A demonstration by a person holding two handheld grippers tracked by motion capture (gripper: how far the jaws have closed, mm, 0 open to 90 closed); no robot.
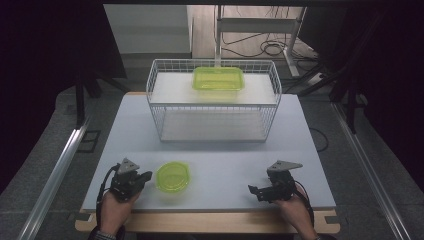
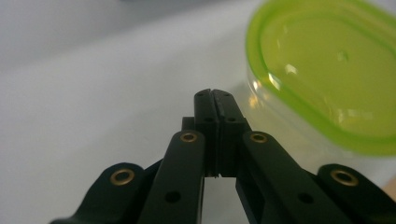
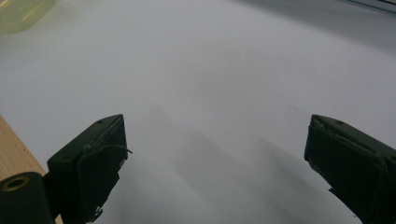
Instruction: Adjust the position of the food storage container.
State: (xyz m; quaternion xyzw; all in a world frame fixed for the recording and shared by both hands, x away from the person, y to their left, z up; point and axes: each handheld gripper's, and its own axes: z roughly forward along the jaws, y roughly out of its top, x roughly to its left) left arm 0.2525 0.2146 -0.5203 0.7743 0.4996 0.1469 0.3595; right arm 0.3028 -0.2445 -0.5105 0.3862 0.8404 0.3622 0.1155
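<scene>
A small oval container with a green lid (image 1: pixel 172 176) sits on the white table (image 1: pixel 220 135) near the front left; the left gripper view has it close at the right (image 2: pixel 327 74). My left gripper (image 1: pixel 146 178) rests just left of it, jaws shut together with nothing between them (image 2: pixel 211 93). At the front right, my right gripper (image 1: pixel 253 192) stands open over bare table, jaws wide apart (image 3: pixel 215 158). A larger green-lidded rectangular container (image 1: pixel 218 78) lies on the upper shelf of a white wire rack (image 1: pixel 213 100) at the back.
The wire rack spans the table's far middle, with a bare lower shelf. A wooden strip (image 1: pixel 210 222) edges the table's front. Metal rails (image 1: pixel 55 175) run along both sides on the floor. Cables and a metal stand (image 1: pixel 270 40) lie beyond the rack.
</scene>
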